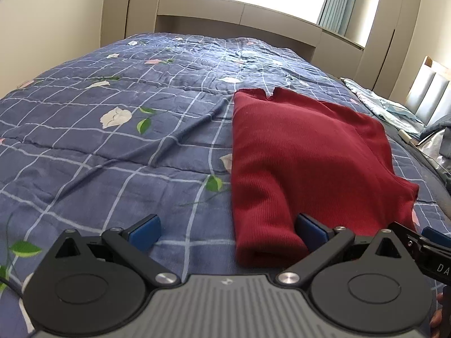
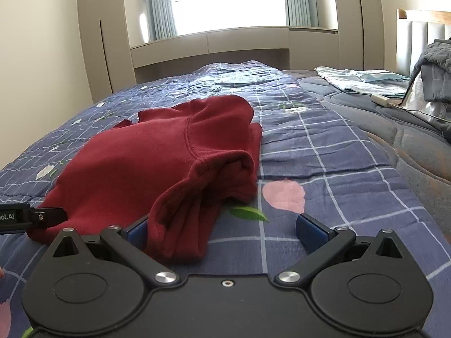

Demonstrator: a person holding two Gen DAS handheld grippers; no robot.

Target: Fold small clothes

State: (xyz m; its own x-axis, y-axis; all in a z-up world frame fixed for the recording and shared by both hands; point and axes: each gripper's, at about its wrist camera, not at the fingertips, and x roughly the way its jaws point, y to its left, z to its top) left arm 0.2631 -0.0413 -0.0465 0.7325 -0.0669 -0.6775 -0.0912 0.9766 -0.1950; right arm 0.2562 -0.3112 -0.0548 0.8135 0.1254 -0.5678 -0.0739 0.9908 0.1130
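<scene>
Left wrist view: we are holding our left gripper (image 1: 228, 232) low over the quilt (image 1: 112, 146), jaws spread, its right pad touching the folded red garment (image 1: 304, 152). Our right gripper (image 2: 222, 232) is hovering equally low, also spread, straddling the garment's near corner (image 2: 180, 225); neighbouring housings are showing "DA" and "ot.AI".

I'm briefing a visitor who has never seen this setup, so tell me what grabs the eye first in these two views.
The dark red ribbed knit garment, partly folded, dominates, lying on the blue checked quilt with flower print. Both open black tongs with blue pads frame it from the near edge: the left tongs at its folded end, the right tongs at its bunched sleeve. Behind, a bright window with pale blue-green curtains glares over the bed.
</scene>
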